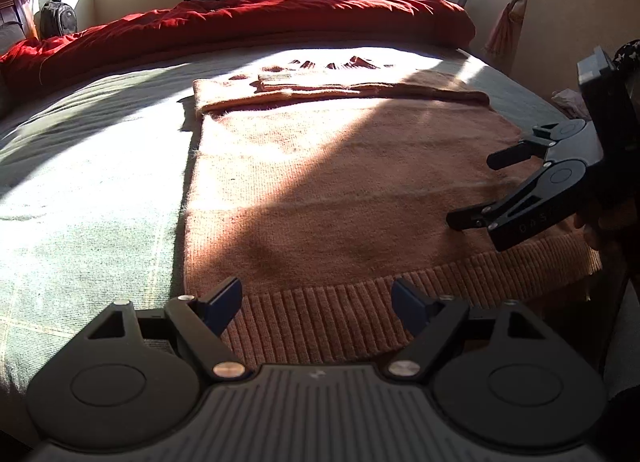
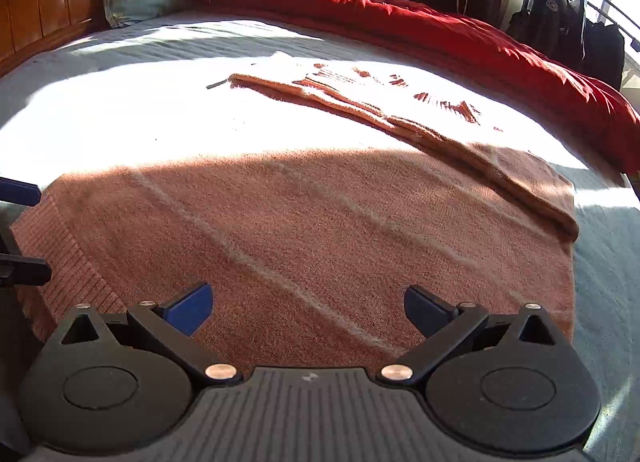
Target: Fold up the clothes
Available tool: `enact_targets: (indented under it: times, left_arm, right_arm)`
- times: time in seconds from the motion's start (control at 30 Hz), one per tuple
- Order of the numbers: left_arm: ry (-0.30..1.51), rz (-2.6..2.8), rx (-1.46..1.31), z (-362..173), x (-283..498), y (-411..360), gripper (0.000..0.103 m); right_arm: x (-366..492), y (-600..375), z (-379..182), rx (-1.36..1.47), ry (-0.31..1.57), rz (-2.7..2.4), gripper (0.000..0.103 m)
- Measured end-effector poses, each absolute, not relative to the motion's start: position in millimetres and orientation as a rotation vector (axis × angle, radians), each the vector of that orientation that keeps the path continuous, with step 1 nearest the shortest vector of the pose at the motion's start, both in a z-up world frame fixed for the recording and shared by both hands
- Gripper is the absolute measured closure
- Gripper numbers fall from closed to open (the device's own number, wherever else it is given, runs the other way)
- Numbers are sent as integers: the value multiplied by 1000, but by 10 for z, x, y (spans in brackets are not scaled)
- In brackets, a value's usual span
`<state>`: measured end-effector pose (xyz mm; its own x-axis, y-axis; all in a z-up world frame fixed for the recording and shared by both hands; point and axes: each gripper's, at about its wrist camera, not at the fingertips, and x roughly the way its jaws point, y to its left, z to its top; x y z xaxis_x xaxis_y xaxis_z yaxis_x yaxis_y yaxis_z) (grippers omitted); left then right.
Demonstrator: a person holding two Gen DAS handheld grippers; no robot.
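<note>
The rust-orange knit sweater (image 1: 340,182) is lying flat on the grey-green bed sheet (image 1: 80,202), sleeves folded across its top, ribbed hem (image 1: 360,310) closest to us. Left hand-held gripper (image 1: 318,304) hangs over the hem, jaws wide open and empty. Right hand-held gripper (image 2: 308,308) is open too, over the sweater body. Rumpled red duvet (image 1: 280,22) sits behind.

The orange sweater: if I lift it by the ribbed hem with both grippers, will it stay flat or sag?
The sweater is soft knit lying limp on the bed, so it will likely sag between the left gripper and right gripper. Its fuzzy surface should grip. The folded sleeve may slide.
</note>
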<state>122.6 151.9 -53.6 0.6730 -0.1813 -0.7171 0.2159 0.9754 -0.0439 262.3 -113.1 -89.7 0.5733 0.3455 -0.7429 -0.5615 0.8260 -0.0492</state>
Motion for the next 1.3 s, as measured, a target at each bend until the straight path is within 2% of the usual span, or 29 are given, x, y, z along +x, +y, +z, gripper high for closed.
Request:
enact_targets:
  times: [0.27, 0.57, 0.77, 1.1, 1.3]
  left_arm:
    - [819, -227, 38, -587, 1266, 1546, 21]
    - [812, -291, 70, -522, 1222, 1349, 21]
    - [796, -357, 199, -431, 1163, 1113, 21]
    - [742, -497, 672, -521, 1031, 615, 21]
    - [633, -591, 1013, -819, 727, 283, 21]
  right_arm:
    - [2608, -1213, -1199, -263, 797, 525, 0]
    - [2314, -1374, -1058, -273, 775, 546, 0]
    - [2192, -1614, -800, -243, 743, 543, 0]
    - [2164, -2053, -368, -413, 729, 525, 0]
    - [2057, -2083, -471, -361, 753, 589, 0]
